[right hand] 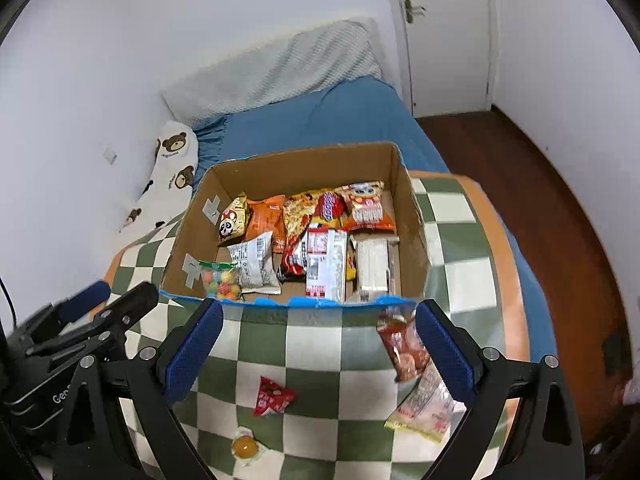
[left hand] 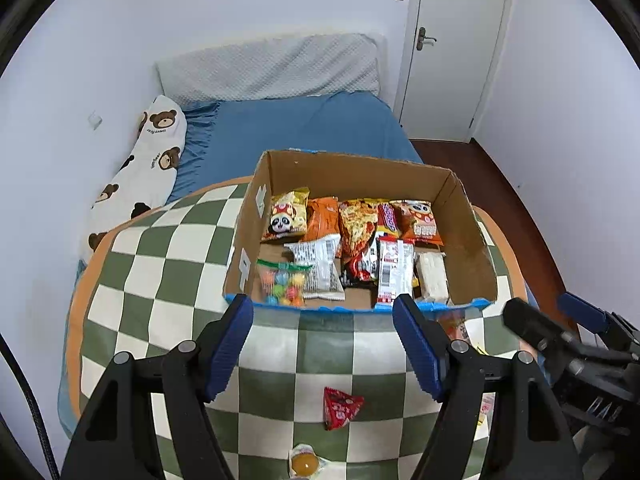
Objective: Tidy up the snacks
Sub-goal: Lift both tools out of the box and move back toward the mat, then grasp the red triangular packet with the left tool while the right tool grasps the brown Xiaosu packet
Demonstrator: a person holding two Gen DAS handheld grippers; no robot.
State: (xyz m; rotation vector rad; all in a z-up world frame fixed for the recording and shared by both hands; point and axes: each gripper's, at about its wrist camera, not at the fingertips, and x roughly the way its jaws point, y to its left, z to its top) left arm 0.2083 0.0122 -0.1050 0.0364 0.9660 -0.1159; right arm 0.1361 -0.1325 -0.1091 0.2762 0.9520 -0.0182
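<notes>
A cardboard box holds several snack packets on the checkered green-and-white cushion. A red triangular packet and a small jelly cup lie loose on the cushion in front of the box. A brown snack packet and a clear pink-printed packet lie at the right. My left gripper is open and empty above the cushion, just before the box. My right gripper is open and empty, its right finger beside the brown packet.
A blue bed with a grey pillow and a bear-print pillow lies behind the box. A white door and wood floor are at the right. Each gripper shows in the other's view.
</notes>
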